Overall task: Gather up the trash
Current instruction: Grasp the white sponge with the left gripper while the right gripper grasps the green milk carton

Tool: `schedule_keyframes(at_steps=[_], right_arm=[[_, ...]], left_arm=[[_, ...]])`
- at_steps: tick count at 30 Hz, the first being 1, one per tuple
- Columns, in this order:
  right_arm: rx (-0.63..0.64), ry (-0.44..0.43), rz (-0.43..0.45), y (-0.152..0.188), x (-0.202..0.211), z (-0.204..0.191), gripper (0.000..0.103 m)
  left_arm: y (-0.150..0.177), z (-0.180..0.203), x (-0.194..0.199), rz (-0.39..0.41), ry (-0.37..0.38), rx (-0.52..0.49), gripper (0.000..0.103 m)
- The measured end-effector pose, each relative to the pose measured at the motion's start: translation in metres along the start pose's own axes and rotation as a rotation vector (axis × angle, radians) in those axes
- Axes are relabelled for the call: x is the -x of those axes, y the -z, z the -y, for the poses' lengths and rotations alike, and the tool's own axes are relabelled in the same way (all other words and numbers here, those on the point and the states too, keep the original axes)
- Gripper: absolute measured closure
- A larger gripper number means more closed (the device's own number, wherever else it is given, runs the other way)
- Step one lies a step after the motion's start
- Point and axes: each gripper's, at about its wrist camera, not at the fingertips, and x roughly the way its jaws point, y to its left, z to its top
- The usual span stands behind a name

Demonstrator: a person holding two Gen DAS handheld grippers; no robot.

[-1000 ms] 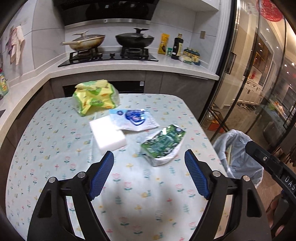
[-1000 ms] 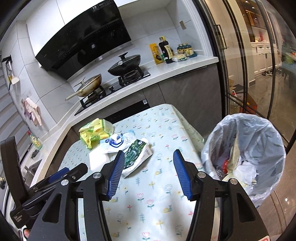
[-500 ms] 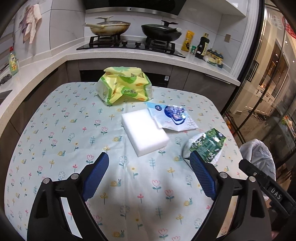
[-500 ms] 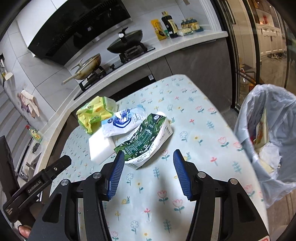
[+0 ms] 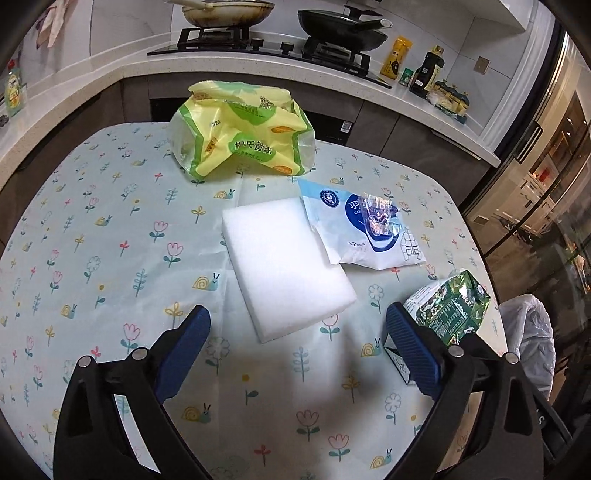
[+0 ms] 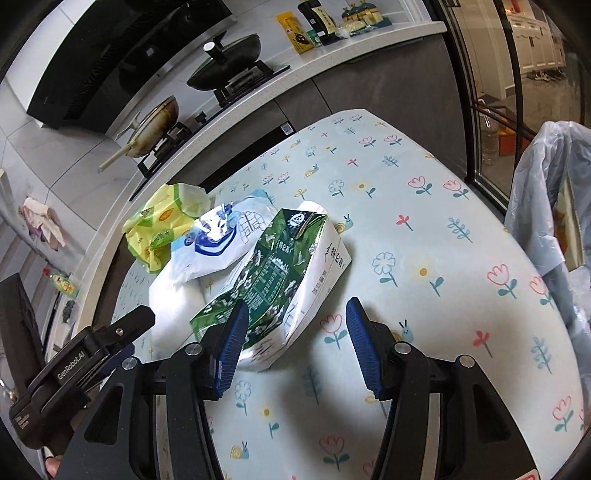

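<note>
On the flowered tablecloth (image 5: pixel 110 258) lie a white foam block (image 5: pixel 284 266), a blue-and-white wrapper (image 5: pixel 365 229), a crumpled yellow-green bag (image 5: pixel 240 140) and a green-and-white carton (image 5: pixel 450 310). My left gripper (image 5: pixel 295 347) is open, low over the cloth, with the near end of the foam block between its fingers. My right gripper (image 6: pixel 293 343) is open, and the near end of the carton (image 6: pixel 284 273) lies between its fingers, close to the left one. The foam block (image 6: pixel 173 302), the wrapper (image 6: pixel 218 240) and the bag (image 6: pixel 162 221) sit behind the carton.
A bin lined with a pale plastic bag (image 6: pixel 554 206) stands off the table's right edge; it also shows in the left wrist view (image 5: pixel 532 339). A counter with a hob and pans (image 5: pixel 280 33) runs behind the table. Glass doors (image 5: pixel 546 206) are at the right.
Both grippers have moved forward and down toward the table. The left now frames the foam block's near end; the right has closed in on the carton. Both stay open.
</note>
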Motion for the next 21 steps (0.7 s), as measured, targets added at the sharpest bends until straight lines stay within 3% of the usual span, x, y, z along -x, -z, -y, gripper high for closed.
schedule_keyframes(at_steps=[10,12,14,21], right_arm=[[-0.029,-0.041,-0.005,-0.008,-0.016,0.006,0.049],[-0.023,-0.051,-0.008,-0.009,-0.019,0.003,0.049],[-0.015,-0.059,-0.015,-0.008,-0.021,0.001,0.058],[-0.01,-0.093,-0.001,-0.004,-0.012,-0.003,0.069]], left_arm=[[-0.007,0.001,-0.034,-0.042,-0.02,0.018,0.012],[-0.006,0.003,-0.035,-0.043,-0.015,0.005,0.017],[-0.005,0.006,-0.037,-0.057,-0.01,-0.014,0.027],[0.001,0.011,-0.019,-0.006,-0.025,-0.055,0.031]])
